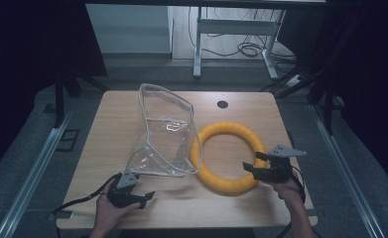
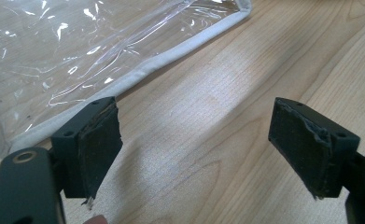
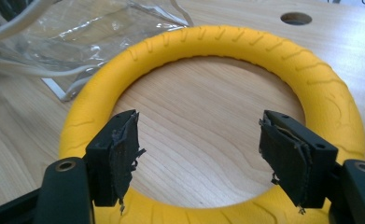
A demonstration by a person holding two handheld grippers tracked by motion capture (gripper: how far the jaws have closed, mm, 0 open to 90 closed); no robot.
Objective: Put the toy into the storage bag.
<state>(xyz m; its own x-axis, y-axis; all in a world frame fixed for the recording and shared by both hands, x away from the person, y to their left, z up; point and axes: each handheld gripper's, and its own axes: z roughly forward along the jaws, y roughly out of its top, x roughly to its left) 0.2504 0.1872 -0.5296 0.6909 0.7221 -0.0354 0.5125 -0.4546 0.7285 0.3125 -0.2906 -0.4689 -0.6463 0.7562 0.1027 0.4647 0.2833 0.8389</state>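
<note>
One yellow ring (image 1: pixel 227 156) flat on wooden table (image 1: pixel 132 208), right of frame centre in high view. One clear plastic bag (image 1: pixel 164 131) with white trim at centre, half upright, lower corner touching ring's left edge. One round hole (image 1: pixel 223 104) in table top, above ring. Two tongs: left tongs (image 1: pixel 149 197) at lower left, jaws apart over bare wood, bag edge just beyond. Right tongs (image 1: pixel 251 162) at lower right, jaws wide apart, above ring's near rim, nothing gripped.
</note>
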